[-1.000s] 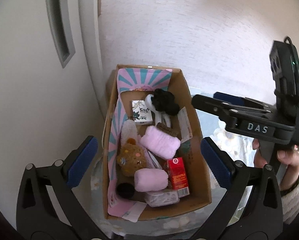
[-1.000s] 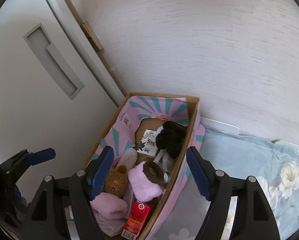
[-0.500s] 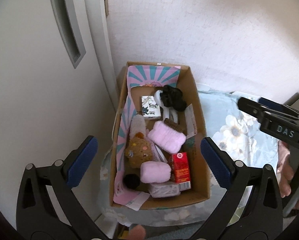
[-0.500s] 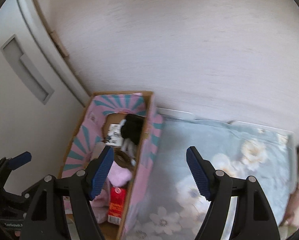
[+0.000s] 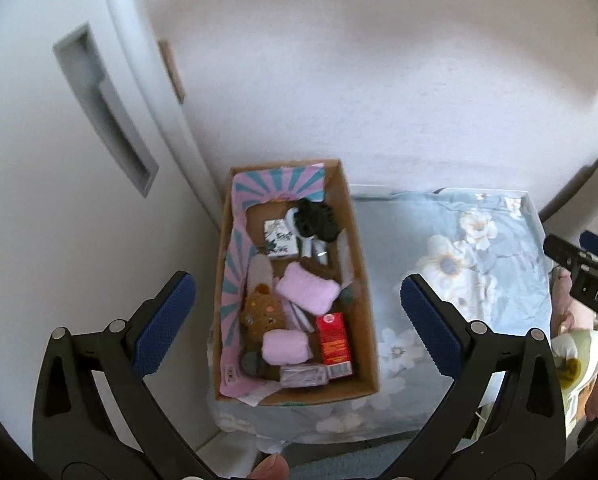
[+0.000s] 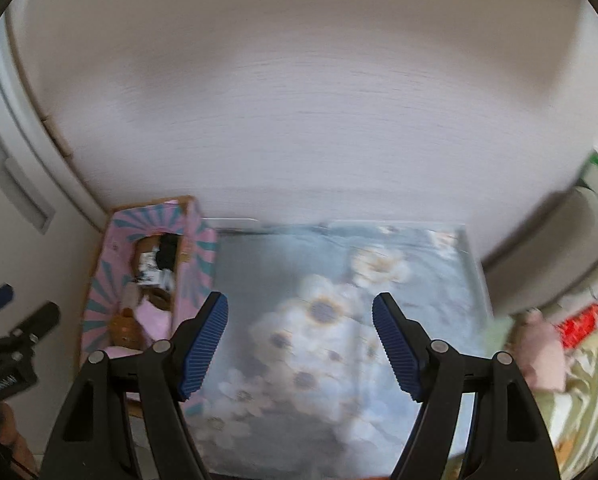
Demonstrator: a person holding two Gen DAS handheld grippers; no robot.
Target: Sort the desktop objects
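Floral-covered table (image 6: pixel 339 300) bare in the middle. Cardboard box (image 5: pixel 363 280) at its left edge, against the wall, crammed (pink plush, red carton, black scrunchie). Left gripper (image 5: pixel 297 324) spread, empty, above box. Right gripper (image 6: pixel 300 346) spread, empty, over cloth.

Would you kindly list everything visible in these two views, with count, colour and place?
cardboard box: one, brown with pink-teal lining, on the table's left, by the wall
pink fluffy items: two, pink, mid box
brown plush toy: one, brown, left side of box
red carton: one, red, near right of box
black fabric item: one, black, far end of box
small printed box: one, white with dark print, far end
floral tablecloth: one, pale blue, covers the table
cabinet door: one, white, left
left hand-held gripper: one, black with blue pads, open over the box
right hand-held gripper: one, same colours, open over the tablecloth
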